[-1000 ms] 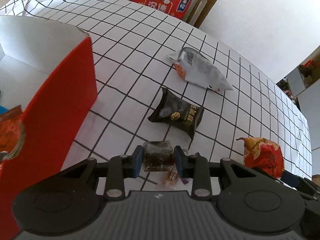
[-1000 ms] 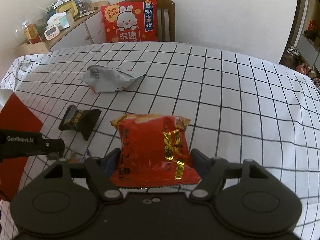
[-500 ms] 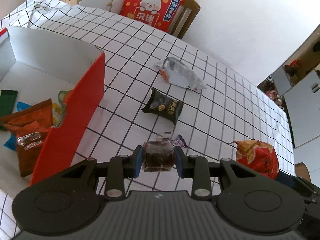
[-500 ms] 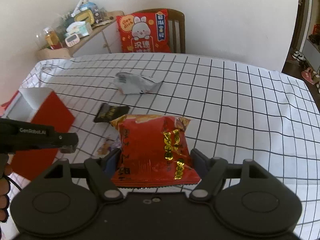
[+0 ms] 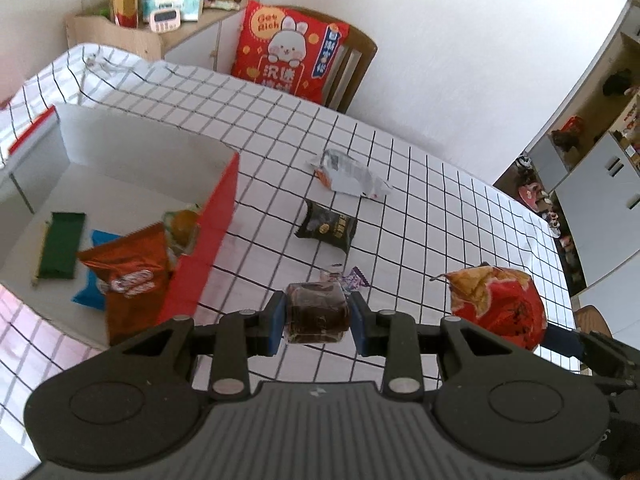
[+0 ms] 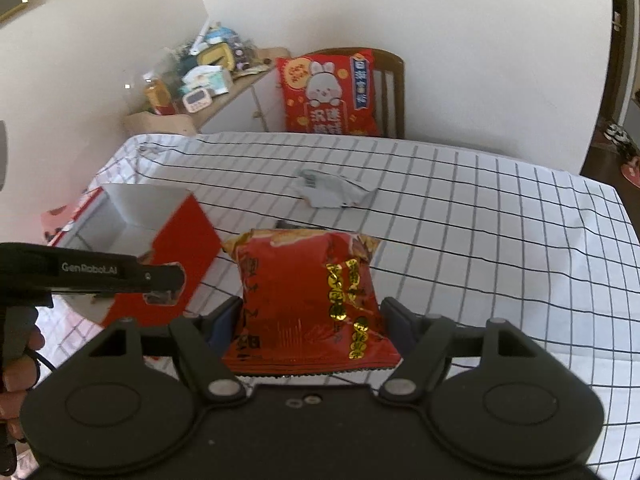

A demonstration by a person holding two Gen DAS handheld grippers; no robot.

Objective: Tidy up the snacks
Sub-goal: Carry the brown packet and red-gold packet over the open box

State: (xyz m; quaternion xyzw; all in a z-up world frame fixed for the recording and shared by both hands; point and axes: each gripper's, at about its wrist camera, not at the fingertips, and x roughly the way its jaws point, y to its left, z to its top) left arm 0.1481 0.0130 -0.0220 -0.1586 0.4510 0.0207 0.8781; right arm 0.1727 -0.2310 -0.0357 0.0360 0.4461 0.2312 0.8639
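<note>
While both grippers hold snacks in the air above the checked tablecloth (image 5: pixel 400 208), a red box (image 5: pixel 200 252) waits to the left.

Left gripper (image 5: pixel 316 314) is clamped on a small dark wrapped cake (image 5: pixel 315 312): light, soft, crushable, best pinched across its flat sides. Right gripper (image 6: pixel 312 320) is clamped on a puffy red snack bag (image 6: pixel 308 292): slippery, air-filled, best held at mid-body. Black packet (image 5: pixel 326 230) and silver packet (image 5: pixel 348 176) lie on the cloth beyond.
</note>
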